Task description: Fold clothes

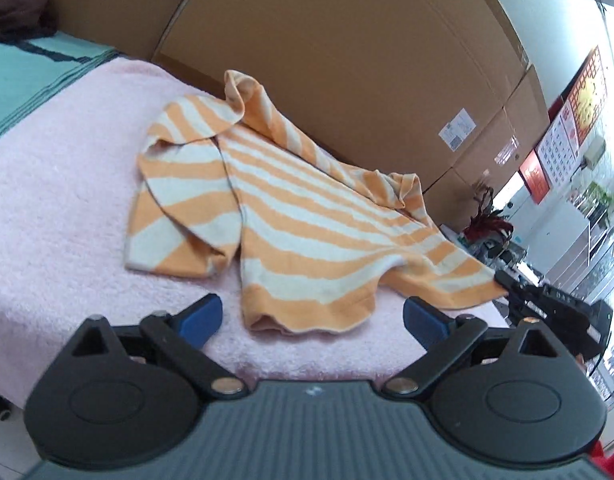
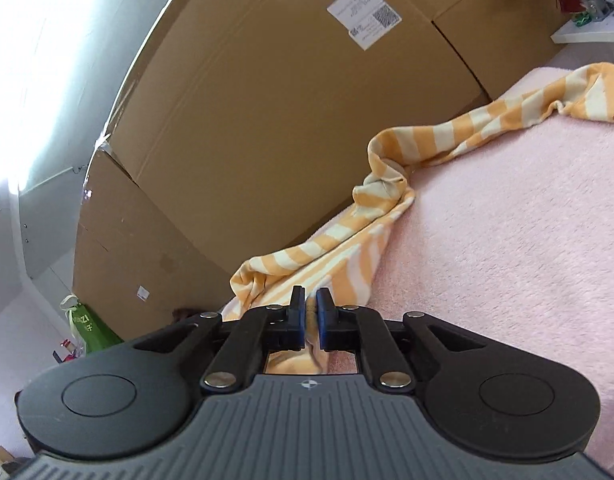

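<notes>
Cardboard boxes (image 1: 347, 60) wall off the far edge of the pink blanket (image 1: 59, 184) I work on. Striped orange-and-white shirt (image 1: 299, 220) lies spread from that far edge toward the near one, one sleeve folded over, hem facing me. Bare blanket stays open on its left side. My left claw (image 1: 311, 318) hovers released at the hem, touching nothing. My right claw (image 2: 311, 312) is clenched on the shirt's corner at the blanket's right edge.

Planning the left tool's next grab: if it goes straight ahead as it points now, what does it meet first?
Probably the striped shirt's orange hem, lying on the pink blanket just ahead of the open left tool; depth is uncertain.
</notes>
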Demonstrator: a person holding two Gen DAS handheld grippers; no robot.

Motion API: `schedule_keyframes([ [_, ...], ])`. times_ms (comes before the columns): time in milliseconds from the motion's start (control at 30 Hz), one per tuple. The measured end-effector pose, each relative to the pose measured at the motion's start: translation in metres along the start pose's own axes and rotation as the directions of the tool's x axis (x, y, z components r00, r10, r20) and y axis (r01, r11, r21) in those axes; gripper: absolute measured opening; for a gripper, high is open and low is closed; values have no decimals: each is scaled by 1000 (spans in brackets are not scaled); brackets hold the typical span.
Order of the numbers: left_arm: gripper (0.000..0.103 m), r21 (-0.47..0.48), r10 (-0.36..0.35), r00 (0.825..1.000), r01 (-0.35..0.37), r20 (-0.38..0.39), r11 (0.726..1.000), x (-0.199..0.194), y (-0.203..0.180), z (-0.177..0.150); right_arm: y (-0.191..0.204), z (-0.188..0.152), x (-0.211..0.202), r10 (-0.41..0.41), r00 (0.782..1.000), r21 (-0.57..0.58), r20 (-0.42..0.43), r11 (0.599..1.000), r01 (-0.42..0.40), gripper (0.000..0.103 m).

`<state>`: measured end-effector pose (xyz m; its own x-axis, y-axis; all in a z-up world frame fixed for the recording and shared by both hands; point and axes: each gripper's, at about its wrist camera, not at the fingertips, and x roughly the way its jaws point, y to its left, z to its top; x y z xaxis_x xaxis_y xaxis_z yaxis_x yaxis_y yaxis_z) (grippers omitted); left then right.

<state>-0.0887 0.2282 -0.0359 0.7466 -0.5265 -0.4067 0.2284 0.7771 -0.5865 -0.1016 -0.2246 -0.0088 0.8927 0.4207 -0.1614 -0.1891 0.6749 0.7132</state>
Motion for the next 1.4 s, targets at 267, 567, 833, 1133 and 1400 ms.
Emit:
schedule_keyframes([
  [267, 100, 76, 31, 997, -36, 66, 996, 24, -18, -10, -19, -3, -31, -74, 996, 46, 41, 996, 72, 14],
  [567, 99, 146, 84, 990, -101, 116, 984, 42, -28, -12, -6, -26, -8, -252, 967, -186, -27, 952, 243, 55],
  [833, 22, 90, 101, 987, -113, 129, 990, 42, -17, -11, -2, -40, -2, -212, 977, -153, 33, 965, 214, 82],
  [1133, 4, 30, 102, 988, -106, 120, 994, 40, -3, -9, 9, -42, 18, -256, 967, -157, 20, 954, 256, 75],
  [1400, 2, 18, 102, 986, -105, 131, 994, 42, -2, -8, 1, -46, 14, -310, 950, -111, 39, 943, 312, 28],
])
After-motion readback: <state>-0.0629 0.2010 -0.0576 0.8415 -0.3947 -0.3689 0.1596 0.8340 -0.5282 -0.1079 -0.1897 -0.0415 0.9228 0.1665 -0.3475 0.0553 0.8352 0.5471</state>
